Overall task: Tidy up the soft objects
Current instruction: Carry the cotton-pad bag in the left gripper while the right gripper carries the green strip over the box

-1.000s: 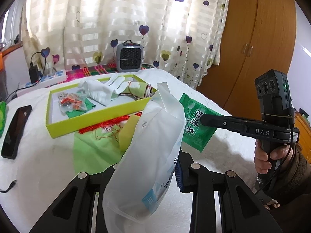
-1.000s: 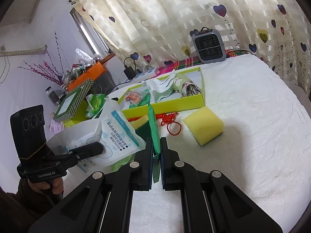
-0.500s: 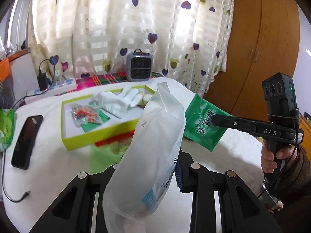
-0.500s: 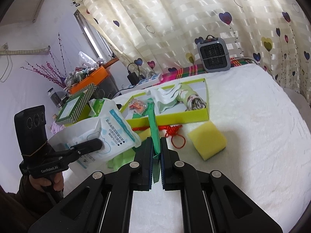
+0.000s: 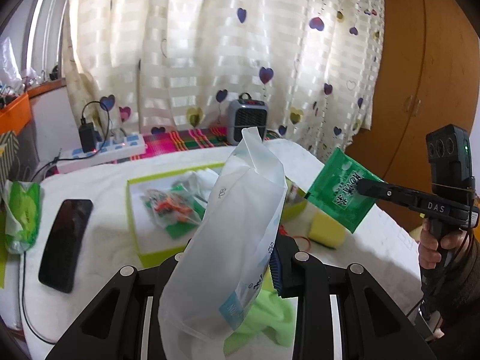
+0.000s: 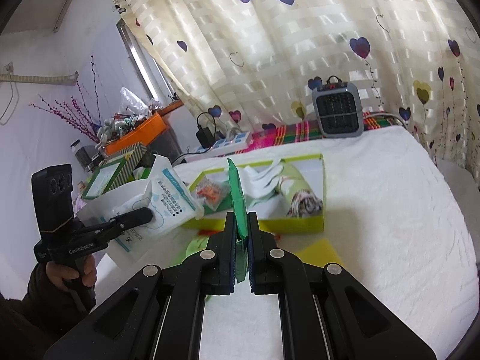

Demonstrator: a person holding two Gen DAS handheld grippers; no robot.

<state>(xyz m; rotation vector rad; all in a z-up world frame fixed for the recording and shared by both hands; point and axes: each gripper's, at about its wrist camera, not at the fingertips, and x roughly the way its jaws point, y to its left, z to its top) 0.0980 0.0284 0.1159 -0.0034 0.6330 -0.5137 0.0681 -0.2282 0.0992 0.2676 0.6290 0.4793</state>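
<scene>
White soft pack (image 5: pixel 240 234) stands upright, held off the bed; flat green packet (image 5: pixel 342 192) hangs edge-up beside it; the yellow-green box (image 6: pixel 300 225) below holds gloves, perhaps.

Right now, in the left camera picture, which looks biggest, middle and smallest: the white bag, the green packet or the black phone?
1. White bag, biggest, though it is nearest the camera.
2. Black phone and green packet look about alike; I can't rank them.

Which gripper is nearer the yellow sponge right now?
Right. The right gripper, shut on the green packet, hangs just above the yellow sponge. The left gripper, holding the white pack, sits farther off, across the yellow-green box.
</scene>
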